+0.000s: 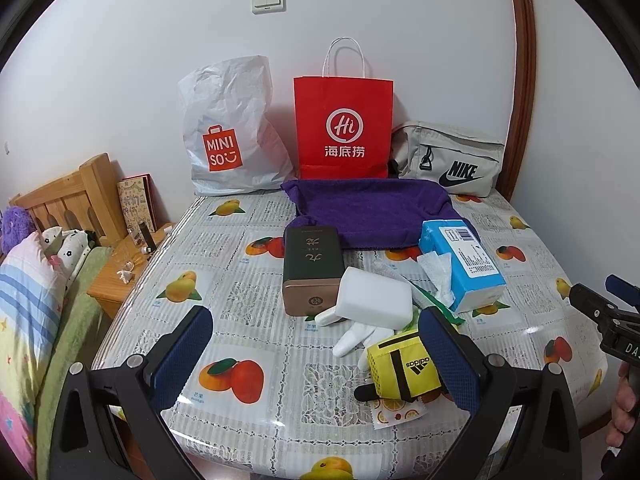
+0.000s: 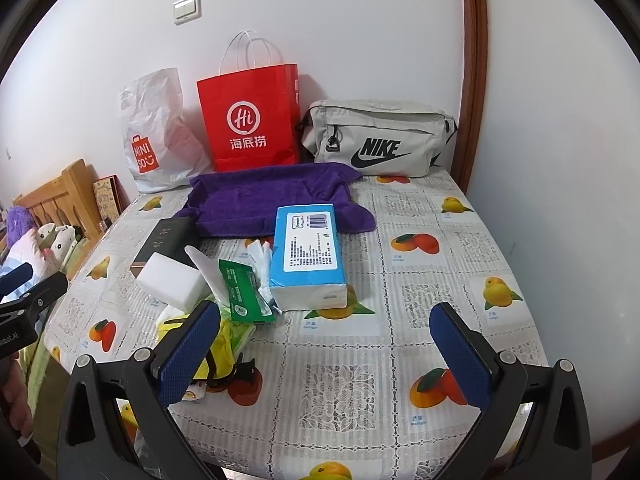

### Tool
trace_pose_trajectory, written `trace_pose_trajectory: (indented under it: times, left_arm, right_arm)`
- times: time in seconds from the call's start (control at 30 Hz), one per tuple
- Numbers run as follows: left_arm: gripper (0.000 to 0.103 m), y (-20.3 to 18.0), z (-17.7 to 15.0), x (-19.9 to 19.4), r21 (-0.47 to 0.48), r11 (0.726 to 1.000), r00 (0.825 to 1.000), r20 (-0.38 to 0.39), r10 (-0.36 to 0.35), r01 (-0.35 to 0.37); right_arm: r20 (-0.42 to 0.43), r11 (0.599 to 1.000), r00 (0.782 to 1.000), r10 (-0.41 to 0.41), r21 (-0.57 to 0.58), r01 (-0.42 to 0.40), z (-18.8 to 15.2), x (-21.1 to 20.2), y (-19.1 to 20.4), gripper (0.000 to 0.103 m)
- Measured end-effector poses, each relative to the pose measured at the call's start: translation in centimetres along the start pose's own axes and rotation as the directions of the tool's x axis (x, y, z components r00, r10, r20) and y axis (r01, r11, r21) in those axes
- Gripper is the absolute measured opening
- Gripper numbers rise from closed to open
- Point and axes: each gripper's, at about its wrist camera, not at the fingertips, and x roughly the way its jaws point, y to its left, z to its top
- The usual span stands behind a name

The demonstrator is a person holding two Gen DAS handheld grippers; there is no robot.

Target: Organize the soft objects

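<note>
Both claws are held spread apart with nothing between their pads, above the near edge of the table.

From the left wrist view, the left gripper (image 1: 316,356) is seen wide open over the fruit-printed tablecloth (image 1: 248,412). The soft things are heaped ahead and to its right: a yellow pouch (image 1: 400,364) marked "adidas" lies touching the inner face of the right finger, a white glove (image 1: 352,340) is spread just beyond it, and a white foam block (image 1: 374,300) rests on the glove. A dark tin (image 1: 312,268) stands beside the block, its long axis running away from the camera. A blue tissue pack (image 1: 464,264) lies further right, tilted, with tissue spilling from its near end. A purple towel (image 1: 368,212) is spread behind. At the wall a white bag (image 1: 228,132) reads "MINISO", a red paper bag (image 1: 344,128) reads "Hi" above Chinese characters, and a grey pouch (image 1: 452,156) reads "NIKE". The right gripper (image 1: 600,312) is glimpsed at the right edge.

From the right wrist view, the right gripper (image 2: 324,356) is likewise open, over bare cloth. The heap lies to its left, a green packet (image 2: 244,292) among it, and the yellow pouch is partly hidden behind the left finger. The left claw is judged nearer to the pouch, so a small shift rightward would be called for.
</note>
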Motion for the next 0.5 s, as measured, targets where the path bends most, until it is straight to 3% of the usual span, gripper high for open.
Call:
trace_pose_trajectory:
  times: [0.5]
  left_arm:
    - [0.103,-0.09,-0.11,-0.16,0.004,1.000,1.000,0.001,-0.001,0.001]
  right_arm:
    - [0.013,1.000,1.000,0.012,-0.001,-0.012,0.19,-0.57,0.31,0.103]
